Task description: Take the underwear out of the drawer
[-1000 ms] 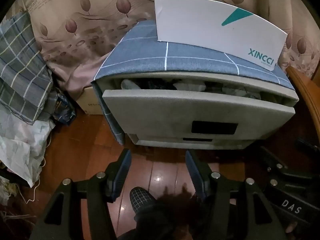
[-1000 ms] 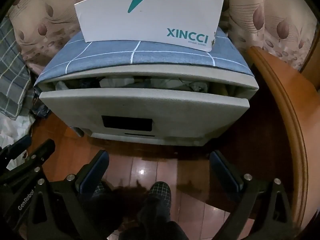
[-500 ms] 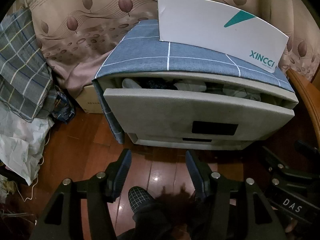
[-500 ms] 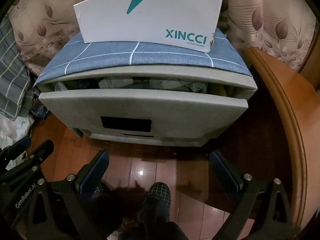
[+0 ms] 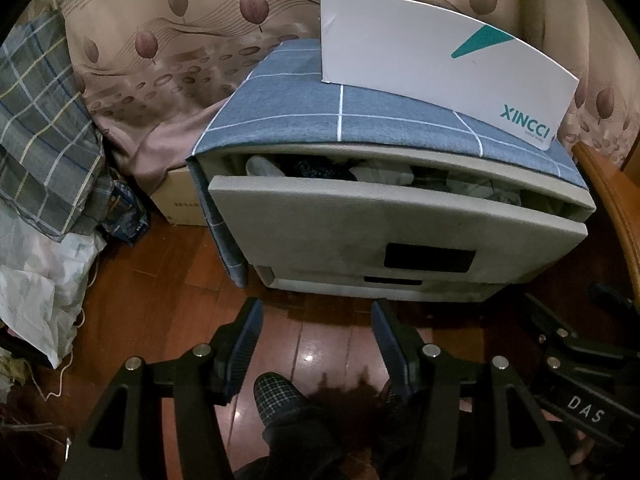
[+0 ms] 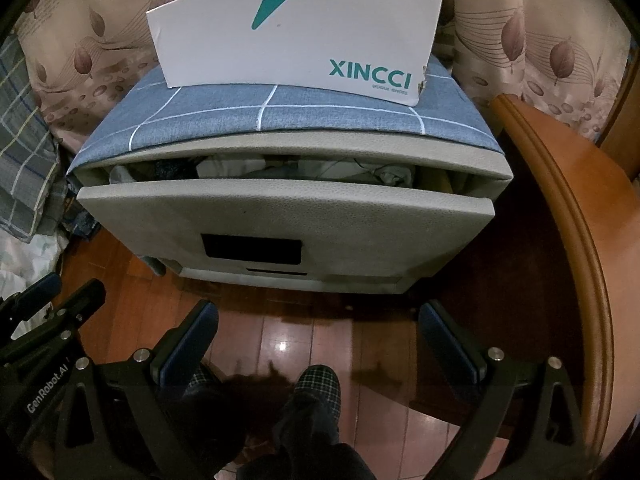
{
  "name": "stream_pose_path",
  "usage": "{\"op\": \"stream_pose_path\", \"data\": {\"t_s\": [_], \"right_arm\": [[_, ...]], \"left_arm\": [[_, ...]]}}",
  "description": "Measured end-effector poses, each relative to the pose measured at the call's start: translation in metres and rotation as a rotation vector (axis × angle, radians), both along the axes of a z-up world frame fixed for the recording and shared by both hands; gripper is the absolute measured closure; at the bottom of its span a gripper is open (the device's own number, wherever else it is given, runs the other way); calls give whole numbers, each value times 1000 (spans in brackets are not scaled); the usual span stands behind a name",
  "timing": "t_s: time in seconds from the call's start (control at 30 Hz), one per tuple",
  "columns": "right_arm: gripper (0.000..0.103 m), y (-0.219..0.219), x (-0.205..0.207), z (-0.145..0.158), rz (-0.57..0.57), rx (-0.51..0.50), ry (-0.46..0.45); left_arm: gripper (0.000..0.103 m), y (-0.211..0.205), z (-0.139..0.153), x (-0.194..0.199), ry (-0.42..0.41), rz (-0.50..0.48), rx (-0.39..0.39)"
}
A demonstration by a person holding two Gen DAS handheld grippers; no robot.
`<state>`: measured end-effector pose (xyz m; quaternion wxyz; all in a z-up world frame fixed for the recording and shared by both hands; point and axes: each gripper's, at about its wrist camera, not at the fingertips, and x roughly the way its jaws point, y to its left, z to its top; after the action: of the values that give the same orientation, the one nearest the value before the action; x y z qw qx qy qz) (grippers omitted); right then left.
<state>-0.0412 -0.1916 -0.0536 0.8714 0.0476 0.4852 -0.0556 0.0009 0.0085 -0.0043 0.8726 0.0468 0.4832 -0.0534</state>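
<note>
A grey drawer unit stands on the wooden floor, its top drawer (image 5: 384, 220) (image 6: 280, 208) pulled out a little. In the gap lie crumpled garments, white and dark underwear (image 5: 316, 170) (image 6: 248, 168); most of the pile is hidden under the top. My left gripper (image 5: 316, 320) hangs open over the floor in front of the unit's lower left, nothing between its fingers. My right gripper (image 6: 318, 324) is open wider, also empty, in front of the drawer's middle. Neither touches the drawer.
A white XINCCI box (image 6: 296, 36) sits on the blue checked cloth (image 6: 280, 116) covering the unit. Plaid fabric and white bags (image 5: 36, 240) pile at the left. A curved wooden furniture edge (image 6: 560, 208) runs on the right. The person's plaid-trousered legs (image 6: 316, 388) are below.
The left wrist view has shifted slightly, so the drawer unit sits a touch further right and lower than a second ago. The right view and both jaws look unchanged.
</note>
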Motion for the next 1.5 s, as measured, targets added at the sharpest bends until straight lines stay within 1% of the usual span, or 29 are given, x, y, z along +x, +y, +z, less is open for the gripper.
{"op": "stream_pose_path", "data": {"t_s": [0.27,0.43,0.6,0.73,0.8,0.9,0.97,1.0,1.1,1.23,1.37,1.43,1.5], "right_arm": [[4,-3,0,1,-7,14,-6],[3,-3,0,1,-8,20,-8],[3,-5,-2,1,-13,27,-12],[3,-10,0,3,-31,61,-11],[3,-14,5,7,-27,77,-20],[3,-21,18,17,-14,46,-35],[3,-26,29,21,-7,46,-48],[3,-28,34,21,-6,37,-50],[3,-35,52,17,1,19,-45],[3,-38,66,8,13,4,-59],[3,-38,77,-1,7,0,-61],[3,-41,83,-7,-5,18,-59],[3,-42,88,-10,-12,22,-69]], "left_arm": [[45,1,1,2,4,18,-9],[45,5,5,5,-4,30,-27],[45,10,8,17,-5,41,-47],[45,9,11,30,-14,45,-31],[45,6,14,35,-26,30,-30],[45,4,19,46,-60,8,-17],[45,4,22,56,-65,-11,-42],[45,4,22,61,-68,-19,-42],[45,3,19,74,-71,-35,-35],[45,-3,11,88,-76,-71,-20],[45,-2,1,101,-70,-64,-37],[45,-3,-4,106,-65,-62,-42],[45,-5,-9,112,-63,-65,-34]]}}
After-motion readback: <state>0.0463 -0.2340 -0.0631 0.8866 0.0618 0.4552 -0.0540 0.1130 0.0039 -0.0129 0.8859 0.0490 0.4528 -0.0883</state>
